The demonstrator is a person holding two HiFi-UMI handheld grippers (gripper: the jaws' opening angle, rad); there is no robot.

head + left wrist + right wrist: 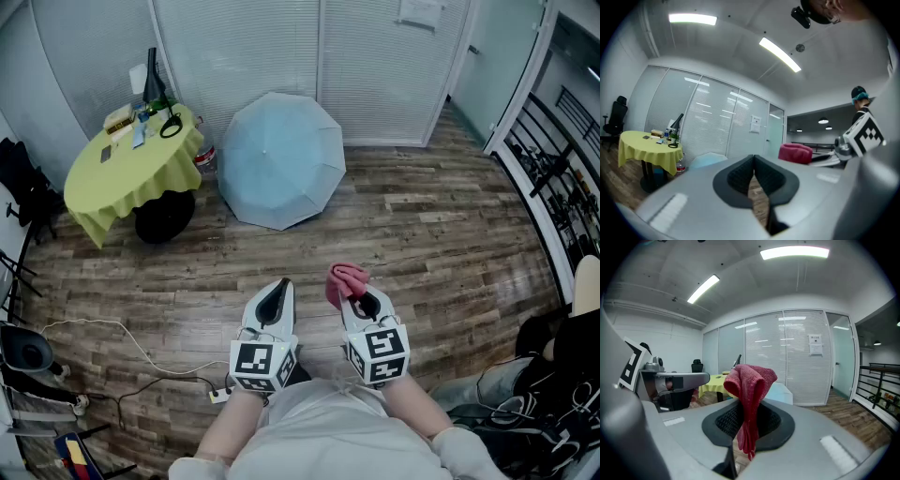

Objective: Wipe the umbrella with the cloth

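Note:
A pale blue umbrella (279, 159) lies open on the wood floor, well ahead of both grippers. It shows small beside the table in the left gripper view (707, 160) and behind the cloth in the right gripper view (782, 392). My right gripper (359, 298) is shut on a red cloth (344, 280), which bunches above its jaws and hangs between them (750, 394). My left gripper (275, 298) is shut with nothing in it (753, 174). Both are held close to my body, side by side. The cloth also appears in the left gripper view (795, 153).
A round table with a yellow cloth (131, 169) stands left of the umbrella, with a lamp, books and small items on it. A cable (141, 352) runs over the floor at the left. A black chair (23, 187) is at the far left; a railing (553, 169) lines the right.

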